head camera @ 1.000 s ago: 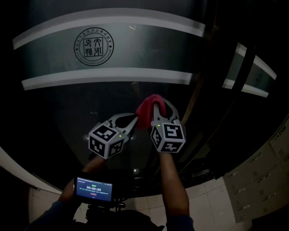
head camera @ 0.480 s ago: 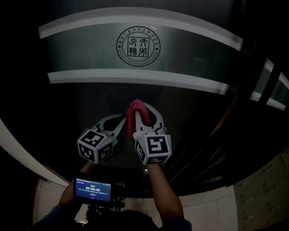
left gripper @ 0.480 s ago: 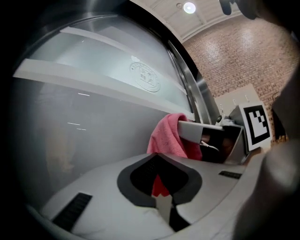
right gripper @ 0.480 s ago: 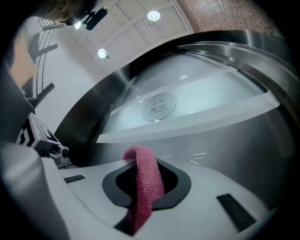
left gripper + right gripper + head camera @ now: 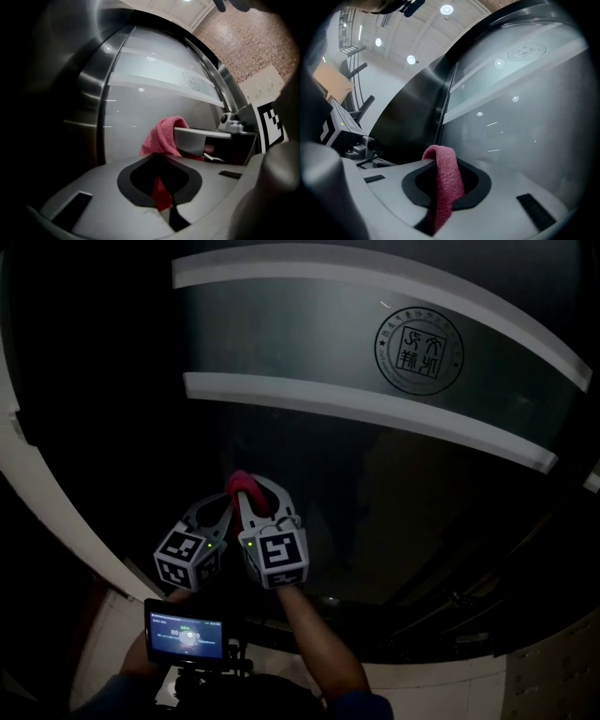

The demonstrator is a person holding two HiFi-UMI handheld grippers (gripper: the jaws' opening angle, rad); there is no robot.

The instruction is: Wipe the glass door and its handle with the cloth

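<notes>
Red cloth (image 5: 240, 482) pinched in right gripper (image 5: 255, 493), at glass door (image 5: 375, 474), left gripper (image 5: 217, 510) closed alongside, steel frame (image 5: 89, 93) near.

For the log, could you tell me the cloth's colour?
Pinkish red cloth, best in right gripper view.

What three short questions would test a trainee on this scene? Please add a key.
1. True or false: the right gripper is shut on the pink-red cloth.
2. Choose one: on the glass door, the round seal sits A) between the two pale bands, B) under both of them, C) on the wall tiles.
3. Short answer: in the head view, which lit thing shows below the left gripper?

Key: 1 true. 2 A. 3 a small screen.
</notes>
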